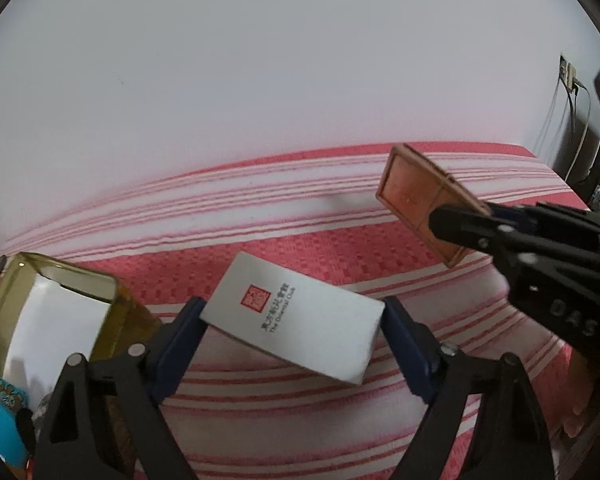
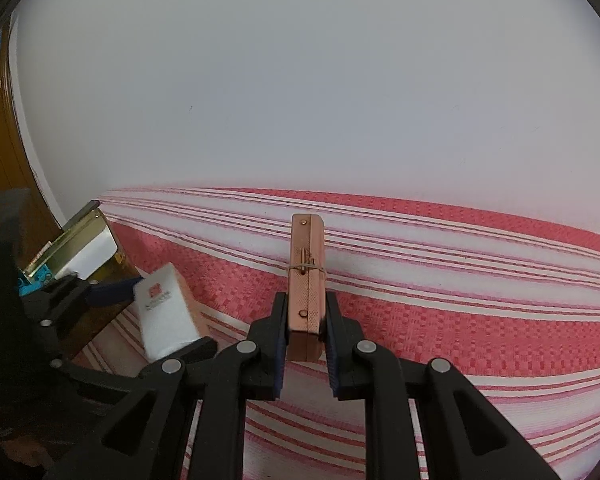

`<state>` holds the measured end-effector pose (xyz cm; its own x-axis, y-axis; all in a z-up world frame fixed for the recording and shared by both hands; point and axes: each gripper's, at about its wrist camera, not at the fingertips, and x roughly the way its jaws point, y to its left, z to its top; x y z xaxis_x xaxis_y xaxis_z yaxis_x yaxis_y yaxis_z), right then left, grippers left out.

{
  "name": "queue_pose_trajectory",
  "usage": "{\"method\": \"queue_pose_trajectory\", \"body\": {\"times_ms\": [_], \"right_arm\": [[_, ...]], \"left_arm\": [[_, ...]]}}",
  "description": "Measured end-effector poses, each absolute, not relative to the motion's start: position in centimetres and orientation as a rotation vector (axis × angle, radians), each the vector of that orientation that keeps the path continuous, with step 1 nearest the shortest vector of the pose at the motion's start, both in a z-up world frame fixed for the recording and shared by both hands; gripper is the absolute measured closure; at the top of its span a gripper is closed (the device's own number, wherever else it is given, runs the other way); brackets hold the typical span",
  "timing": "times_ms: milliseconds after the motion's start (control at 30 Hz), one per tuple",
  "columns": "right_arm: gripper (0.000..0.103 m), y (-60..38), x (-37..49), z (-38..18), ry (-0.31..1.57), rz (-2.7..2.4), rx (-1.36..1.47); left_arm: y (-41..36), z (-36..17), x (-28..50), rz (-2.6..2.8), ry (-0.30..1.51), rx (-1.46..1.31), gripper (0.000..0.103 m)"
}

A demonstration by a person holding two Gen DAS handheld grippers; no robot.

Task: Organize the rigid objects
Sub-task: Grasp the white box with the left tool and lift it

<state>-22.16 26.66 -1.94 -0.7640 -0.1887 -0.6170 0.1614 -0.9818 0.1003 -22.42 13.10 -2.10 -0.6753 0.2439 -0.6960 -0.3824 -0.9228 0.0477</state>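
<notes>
The left gripper [image 1: 294, 320] had its blue pads at the two short ends of a white box [image 1: 296, 316], jaws wide; contact looked made at both ends, though how firmly could not be told. The box hung tilted above the striped cloth [image 1: 340, 252], long axis running across from pad to pad, its printed face up and its far-left corner higher than its near-right one. The right gripper [image 2: 305, 328] was clamped narrow on a copper case [image 2: 306, 264] held on edge (a thin band wrapped its middle), long axis pointing away along the fingers toward the wall. An open gold tin [image 1: 60, 312] sat just left of the white box. To do this step well, I judged the left hand should level the box first, carry it slowly so it could not pivot between the pads, and align its length with the tin's before lowering
</notes>
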Motion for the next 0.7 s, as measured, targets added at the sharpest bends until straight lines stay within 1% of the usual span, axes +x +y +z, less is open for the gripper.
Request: {"method": "queue_pose_trajectory", "body": {"times_ms": [367, 467, 700], "right_arm": [[0.085, 26.4, -21.3, -2.4, -0.050, -2.815, 0.977], [0.085, 26.0, -20.3, -2.0, -0.039, -2.837, 0.936], [0.085, 25.7, -19.2, -1.9, -0.052, -2.853, 0.926]], "left_arm": [[12.0, -1.0, -20.1, 2.645, 0.227, -0.924, 0.015], [11.8, -0.9, -19.0, 2.654, 0.208, -0.914, 0.015], [10.7, -0.4, -16.3, 2.689, 0.224, -0.864, 0.015]]}}
